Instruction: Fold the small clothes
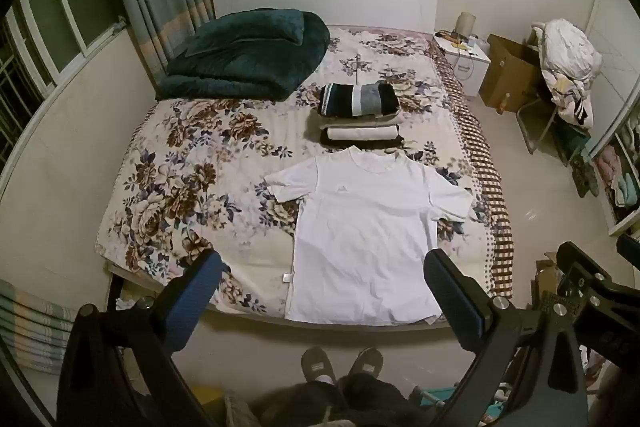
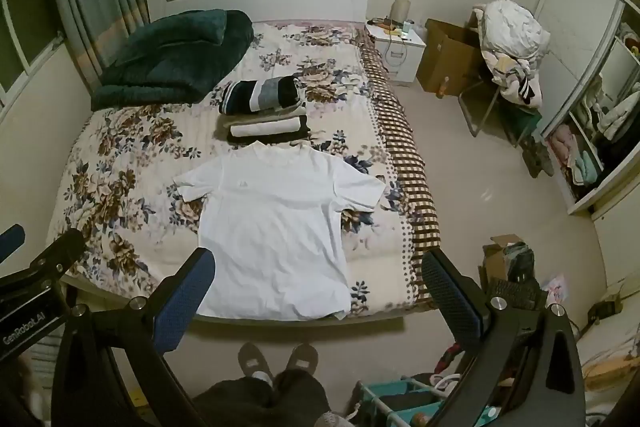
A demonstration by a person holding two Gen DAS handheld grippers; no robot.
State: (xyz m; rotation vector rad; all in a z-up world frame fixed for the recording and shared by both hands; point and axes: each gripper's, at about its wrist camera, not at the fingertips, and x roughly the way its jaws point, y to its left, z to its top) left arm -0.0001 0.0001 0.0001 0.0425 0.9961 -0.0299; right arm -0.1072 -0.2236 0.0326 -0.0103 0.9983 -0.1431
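From the left wrist: white T-shirt [image 1: 364,235] spread flat, face up, at the near edge of the bed [image 1: 168,163], collar just short of the folded stack [image 1: 360,111]; left gripper [image 1: 320,267] spread wide, holding nothing, well above. From the right wrist: right gripper [image 2: 318,265] likewise released and empty. Probably the start of a fold; next, descending to pinch a sleeve or side edge.

Both cams sit on my tongs, held high at the foot of the bed [image 1: 176,163], looking down and fwd toward the headboard [image 1: 320,3]. Pretty far back, whole bed fits in each view. Left cam sits a bit more to the left, catches the window side; right cam shows more of the wardrobe [image 2: 592,75] side. Both share the bed, white tee [image 1: 360,239], nightstand [image 2: 400,55], and my slippers [image 2: 276,359] at the bottom.
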